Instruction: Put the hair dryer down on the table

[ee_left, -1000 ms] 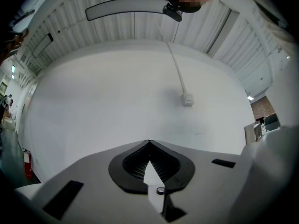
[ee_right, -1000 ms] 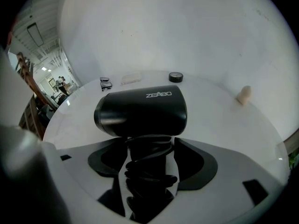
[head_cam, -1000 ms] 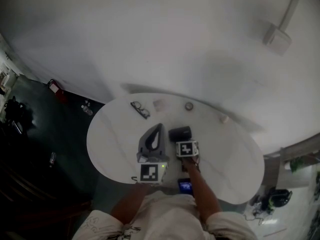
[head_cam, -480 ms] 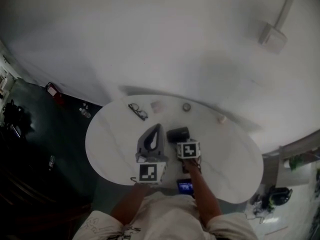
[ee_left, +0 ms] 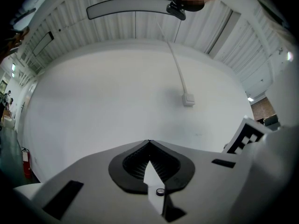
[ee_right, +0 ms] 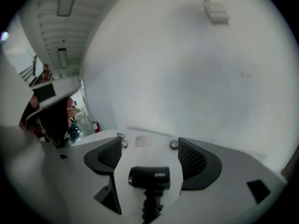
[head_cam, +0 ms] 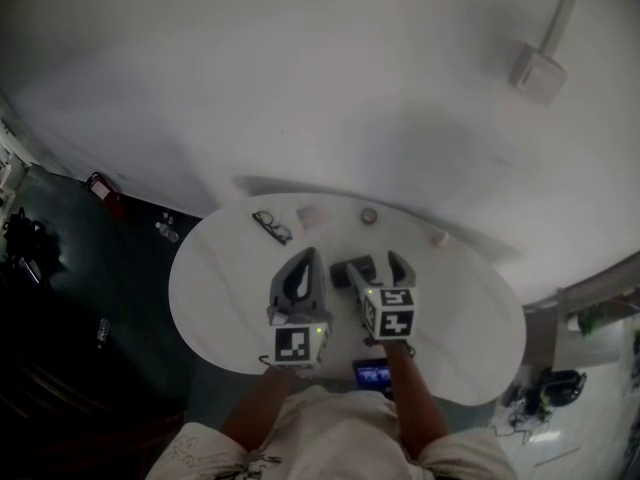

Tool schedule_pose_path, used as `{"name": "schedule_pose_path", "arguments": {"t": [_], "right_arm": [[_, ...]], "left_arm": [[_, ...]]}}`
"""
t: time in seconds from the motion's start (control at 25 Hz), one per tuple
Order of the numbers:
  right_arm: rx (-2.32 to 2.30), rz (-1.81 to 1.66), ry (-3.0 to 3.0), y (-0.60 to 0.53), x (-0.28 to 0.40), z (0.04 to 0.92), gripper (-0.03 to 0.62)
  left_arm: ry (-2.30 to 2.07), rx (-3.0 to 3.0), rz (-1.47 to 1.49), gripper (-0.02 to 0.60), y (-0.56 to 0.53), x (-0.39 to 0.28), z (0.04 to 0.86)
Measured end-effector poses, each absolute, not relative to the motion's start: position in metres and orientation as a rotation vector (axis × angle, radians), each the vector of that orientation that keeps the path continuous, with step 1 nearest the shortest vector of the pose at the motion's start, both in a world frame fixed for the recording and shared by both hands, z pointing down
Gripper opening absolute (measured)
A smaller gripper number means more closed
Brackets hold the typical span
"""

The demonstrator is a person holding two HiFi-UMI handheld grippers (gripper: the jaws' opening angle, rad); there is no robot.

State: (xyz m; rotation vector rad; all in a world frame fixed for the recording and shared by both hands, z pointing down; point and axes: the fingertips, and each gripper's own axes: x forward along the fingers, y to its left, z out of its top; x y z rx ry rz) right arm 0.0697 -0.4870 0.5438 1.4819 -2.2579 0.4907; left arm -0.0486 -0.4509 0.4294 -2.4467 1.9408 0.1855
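Hair dryer (ee_right: 149,178) lies flat on the counter (head_cam: 220,288), between the right hand-held gripper's (ee_right: 149,148) wide-spread jaws, pads clear of it. Left hand-held gripper (ee_left: 149,146) is clenched and empty. The dryer looks rigid, slick plastic, barrel-heavy. I'd take it at the handle, near the barrel.

Head view: hangs high above the round table (head_cam: 215,288), facing steeply down, so the whole top and the white wall (head_cam: 300,88) beyond fit in. Left gripper view: rides just behind the left gripper (head_cam: 313,258), tipped up at wall and ceiling (ee_left: 93,27). Right gripper view: sits low on the right gripper (head_cam: 372,265), close to the hair dryer (ee_right: 149,177), facing across the table toward the wall. Common to all three: the wall box (ee_left: 188,99).
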Motion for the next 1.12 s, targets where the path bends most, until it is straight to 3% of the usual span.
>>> {"name": "schedule_pose_path", "arguments": {"t": [0.32, 0.72, 0.84, 1.12], "right_arm": [[1.688, -0.070, -2.444, -0.476, 0.064, 0.422, 0.387], [1.745, -0.265, -2.496, -0.464, 0.067, 0.384, 0.375], [1.814, -0.326, -2.478, -0.460, 0.073, 0.376, 0.254], [1.887, -0.367, -2.489, -0.453, 0.079, 0.365, 0.049]], "left_arm": [[1.932, -2.452, 0.243, -0.005, -0.453, -0.048, 0.411], [1.925, -2.453, 0.240, -0.005, -0.454, -0.045, 0.411], [1.920, -2.452, 0.243, -0.005, -0.454, -0.045, 0.409], [1.901, -2.455, 0.239, -0.005, -0.451, -0.040, 0.407]]}}
